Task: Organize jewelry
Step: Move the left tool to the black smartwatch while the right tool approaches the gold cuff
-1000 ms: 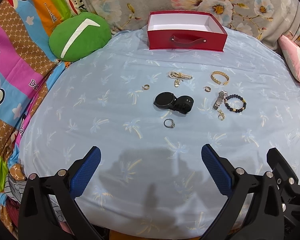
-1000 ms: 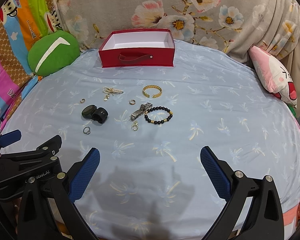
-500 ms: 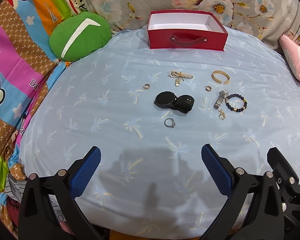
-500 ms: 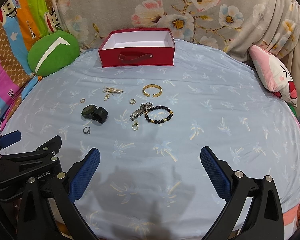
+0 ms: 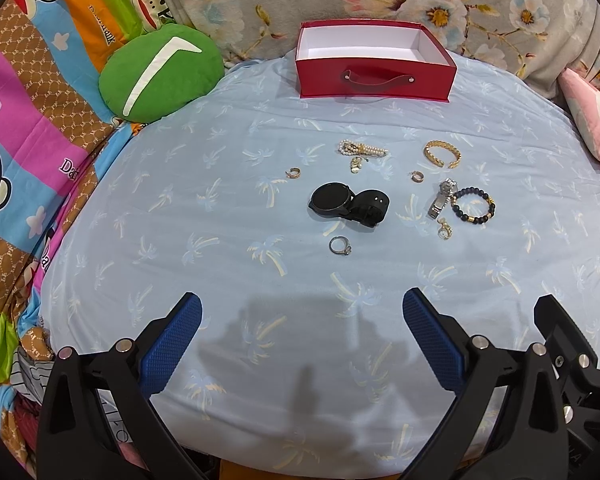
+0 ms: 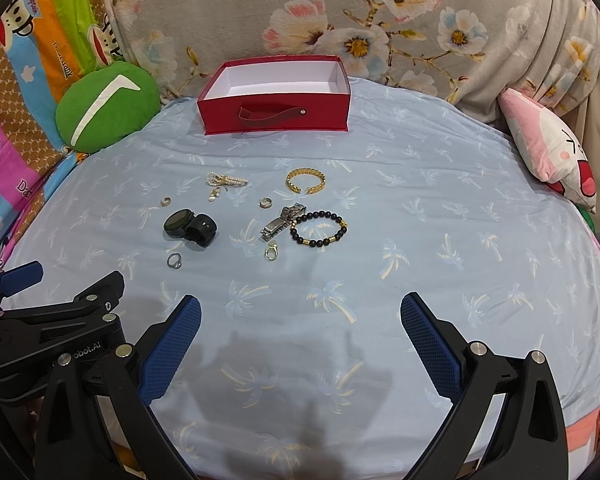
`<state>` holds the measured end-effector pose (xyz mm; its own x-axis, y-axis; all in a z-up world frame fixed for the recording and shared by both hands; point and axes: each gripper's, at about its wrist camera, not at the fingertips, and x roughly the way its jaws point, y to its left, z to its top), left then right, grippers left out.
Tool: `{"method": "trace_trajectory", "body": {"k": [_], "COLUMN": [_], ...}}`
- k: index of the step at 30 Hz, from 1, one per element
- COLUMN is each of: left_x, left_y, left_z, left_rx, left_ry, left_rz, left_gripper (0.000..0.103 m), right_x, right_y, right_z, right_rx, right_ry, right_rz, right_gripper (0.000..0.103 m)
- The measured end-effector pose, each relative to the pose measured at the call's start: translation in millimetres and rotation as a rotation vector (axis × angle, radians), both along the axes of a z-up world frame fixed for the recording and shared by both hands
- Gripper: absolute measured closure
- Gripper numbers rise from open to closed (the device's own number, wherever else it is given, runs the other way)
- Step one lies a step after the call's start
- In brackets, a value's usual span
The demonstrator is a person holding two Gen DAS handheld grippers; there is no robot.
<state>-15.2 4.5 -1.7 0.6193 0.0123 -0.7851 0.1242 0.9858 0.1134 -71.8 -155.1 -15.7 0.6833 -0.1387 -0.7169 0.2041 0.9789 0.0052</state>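
Observation:
An open red box (image 5: pixel 374 65) (image 6: pixel 275 100) with a white inside stands at the far side of the light blue bed sheet. Jewelry lies loose before it: a black watch (image 5: pixel 348 204) (image 6: pixel 190 227), a silver ring (image 5: pixel 340 245), a pearl piece (image 5: pixel 362 149), a gold bangle (image 5: pixel 442 154) (image 6: pixel 305 181), a silver watch (image 6: pixel 281 222), a black bead bracelet (image 5: pixel 472 209) (image 6: pixel 319 228) and small gold rings. My left gripper (image 5: pixel 302 316) is open and empty near the front edge. My right gripper (image 6: pixel 300 318) is open and empty beside it.
A green round cushion (image 5: pixel 160 74) lies at the far left by a colourful cartoon blanket (image 5: pixel 28 92). A floral cover (image 6: pixel 380 24) rises behind the box. A pink plush pillow (image 6: pixel 548 148) lies at the right edge.

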Motion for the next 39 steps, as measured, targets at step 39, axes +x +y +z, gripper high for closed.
{"method": "trace_trajectory", "body": {"k": [39], "left_x": [133], "left_y": [-31], "left_z": [-50], "left_rx": [-0.244], "left_ry": [0.225], "left_rz": [0.045], "left_gripper": [0.005], "right_x": [81], "right_y": [-71], "right_z": [-49], "right_rx": [0.074], "right_ry": [0.117], "right_rz": [-0.111], "right_gripper": [0.005]}}
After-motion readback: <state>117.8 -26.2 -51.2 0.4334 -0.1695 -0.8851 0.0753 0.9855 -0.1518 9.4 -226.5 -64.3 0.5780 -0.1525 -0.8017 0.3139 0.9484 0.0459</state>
